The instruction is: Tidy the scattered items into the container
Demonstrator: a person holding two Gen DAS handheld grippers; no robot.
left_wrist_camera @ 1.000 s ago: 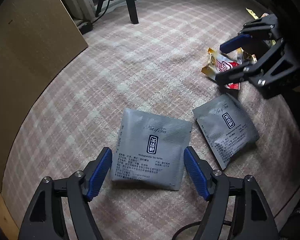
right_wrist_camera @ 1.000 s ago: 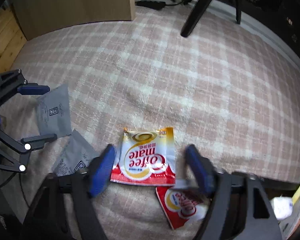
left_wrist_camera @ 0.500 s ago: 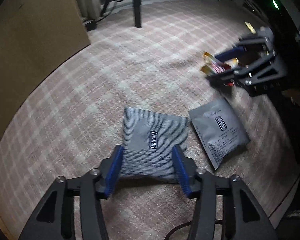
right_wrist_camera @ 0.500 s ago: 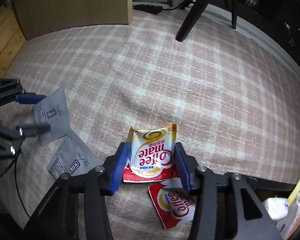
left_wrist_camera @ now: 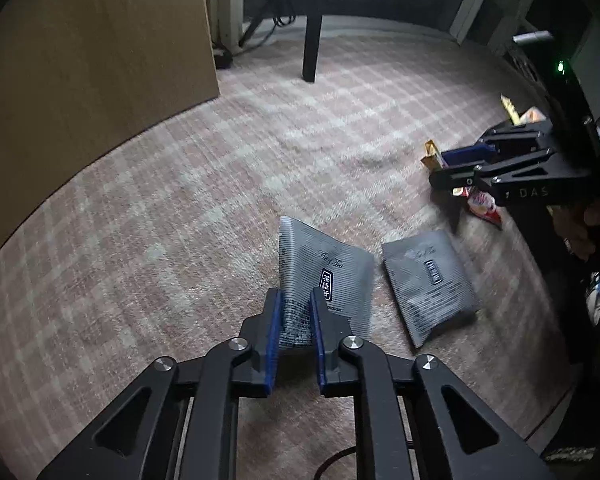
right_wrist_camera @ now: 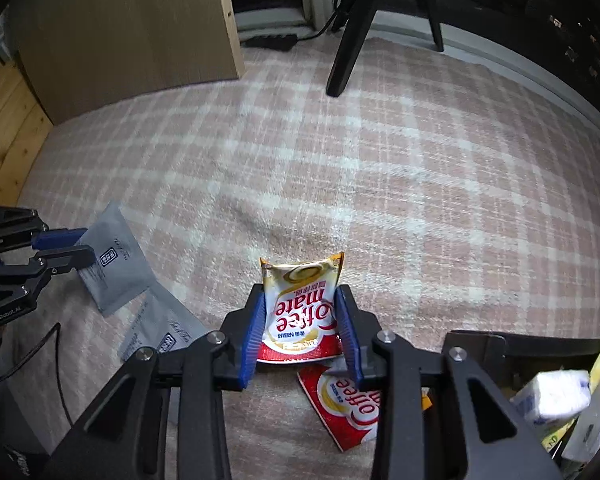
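Left wrist: the left claw (left_wrist_camera: 294,312) has closed on a grey tea sachet (left_wrist_camera: 324,276); the right claw (right_wrist_camera: 300,328) now grips a Coffee-mate sachet (right_wrist_camera: 300,304), both ready for the container.

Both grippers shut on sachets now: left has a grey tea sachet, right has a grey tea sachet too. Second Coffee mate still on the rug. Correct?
Not quite. The right gripper is shut on a Coffee mate sachet, not a grey one, as the right wrist view shows. The rest holds: the left gripper pinches a grey tea sachet, and a second Coffee mate sachet lies on the rug.
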